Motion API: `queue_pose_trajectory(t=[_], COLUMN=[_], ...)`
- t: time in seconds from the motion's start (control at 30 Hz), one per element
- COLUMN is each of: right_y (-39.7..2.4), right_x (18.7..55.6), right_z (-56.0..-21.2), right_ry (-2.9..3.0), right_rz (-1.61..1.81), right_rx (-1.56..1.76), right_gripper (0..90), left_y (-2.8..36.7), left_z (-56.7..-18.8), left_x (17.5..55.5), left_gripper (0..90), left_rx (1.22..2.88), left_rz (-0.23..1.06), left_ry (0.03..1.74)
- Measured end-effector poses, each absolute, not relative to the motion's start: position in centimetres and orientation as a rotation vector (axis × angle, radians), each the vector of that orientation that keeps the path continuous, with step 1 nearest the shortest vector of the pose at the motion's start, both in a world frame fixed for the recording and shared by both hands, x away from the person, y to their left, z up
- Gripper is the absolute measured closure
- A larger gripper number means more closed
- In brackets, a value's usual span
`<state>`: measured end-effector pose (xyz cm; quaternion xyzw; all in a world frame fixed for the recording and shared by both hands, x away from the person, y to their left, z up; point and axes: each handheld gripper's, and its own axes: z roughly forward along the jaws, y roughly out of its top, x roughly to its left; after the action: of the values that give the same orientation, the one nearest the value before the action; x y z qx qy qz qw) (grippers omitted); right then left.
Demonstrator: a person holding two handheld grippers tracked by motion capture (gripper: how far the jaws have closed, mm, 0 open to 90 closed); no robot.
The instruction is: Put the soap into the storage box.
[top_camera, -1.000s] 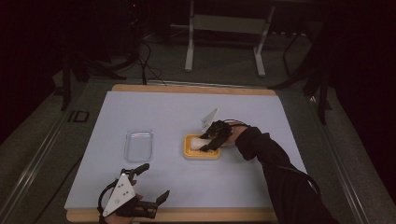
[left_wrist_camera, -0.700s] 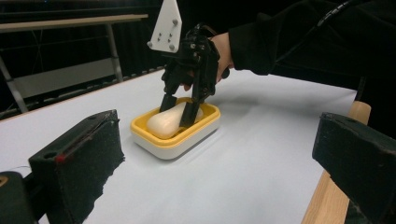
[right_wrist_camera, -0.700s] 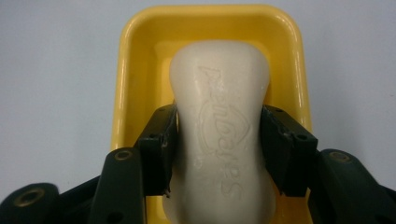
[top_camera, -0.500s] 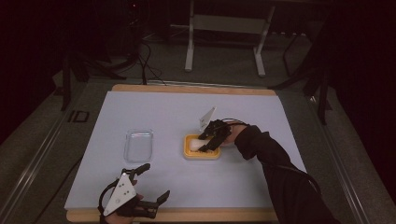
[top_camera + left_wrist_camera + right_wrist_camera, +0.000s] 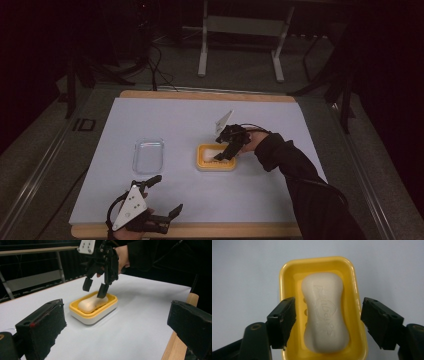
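Centre frame: right gripper [image 5: 327, 322] just opening, jaws astride soap [image 5: 325, 312] without touching, long axis between them. Left gripper [image 5: 150, 205] open, lower left.

High view: dim room, background near black, only the pale table [image 5: 260, 200] sheet lit evenly from above. Soft faint shadows, no hard edges. Grainy and low contrast; dark sleeve melts into the surround. Small glare on the clear lid [image 5: 148, 155]. Left gripper view: table bright, backdrop dark, near black jaws blurred, soap dish [image 5: 93, 307] sharp. Right gripper view: close, flat light, slightly soft; embossing on the soap [image 5: 325, 312] legible, jaw edges soft.
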<state>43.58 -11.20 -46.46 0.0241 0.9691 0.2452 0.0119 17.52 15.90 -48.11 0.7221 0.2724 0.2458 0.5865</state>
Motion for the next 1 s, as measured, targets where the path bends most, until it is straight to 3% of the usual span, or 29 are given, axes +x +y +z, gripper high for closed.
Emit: queue_pose_trajectory(t=[0.23, 1.0], right_y=[-12.2, -17.8], right_x=[43.1, 40.2], right_z=[-44.6, -42.6], right_ry=[2.964, 2.616], right_rz=[0.844, 1.004], right_rx=[0.217, 0.639], right_gripper=[13.4, 13.8], left_y=[16.0, 15.7], left_z=[-48.1, -48.2], left_x=[17.5, 17.5], left_gripper=[1.7, 1.7], left_rx=[1.683, 1.707], left_rz=[0.574, 0.559], left_ry=[0.637, 0.627])
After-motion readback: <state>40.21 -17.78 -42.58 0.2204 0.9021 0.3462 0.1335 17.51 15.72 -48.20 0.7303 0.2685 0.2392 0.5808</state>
